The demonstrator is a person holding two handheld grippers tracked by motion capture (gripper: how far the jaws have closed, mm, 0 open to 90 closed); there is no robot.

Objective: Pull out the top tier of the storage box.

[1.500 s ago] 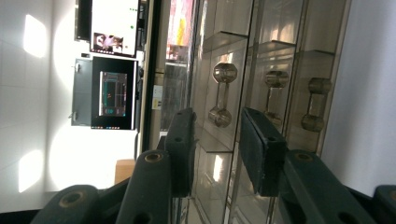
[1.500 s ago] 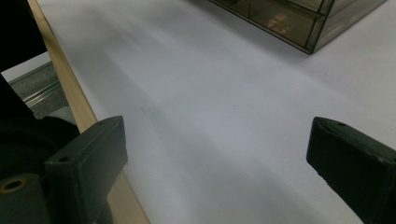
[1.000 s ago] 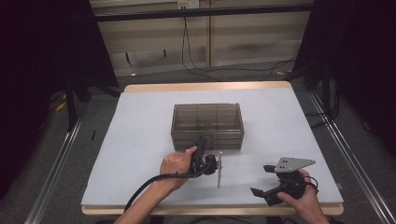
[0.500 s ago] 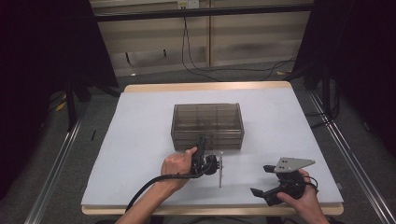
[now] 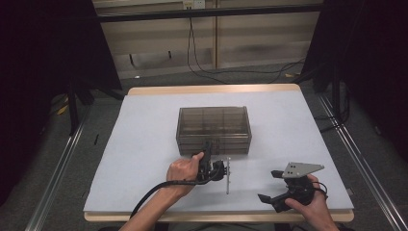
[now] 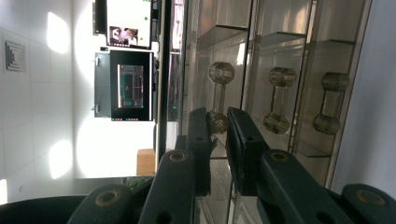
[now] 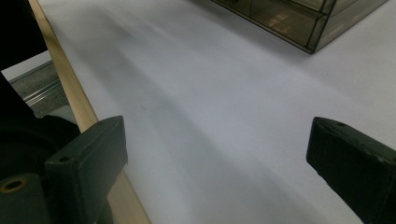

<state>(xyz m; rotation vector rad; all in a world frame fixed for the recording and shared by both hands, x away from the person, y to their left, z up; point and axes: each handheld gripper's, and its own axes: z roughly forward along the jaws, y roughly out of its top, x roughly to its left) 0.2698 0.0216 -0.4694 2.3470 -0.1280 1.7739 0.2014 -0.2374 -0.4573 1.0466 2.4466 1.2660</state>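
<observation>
A smoky see-through drawer box stands mid-table. My left gripper, turned on its side, reaches to the box's front. In the left gripper view its jaws have just been closing and now pinch one end of a dumbbell-shaped drawer handle. Two more such handles sit on the neighbouring drawers. My right gripper rests near the table's front right corner, away from the box. Its jaws stand wide open over bare white table, with nothing between them.
The white table top has a wooden front edge close to my right gripper. The box's corner lies well ahead of that gripper. Cables trail on the floor behind the table.
</observation>
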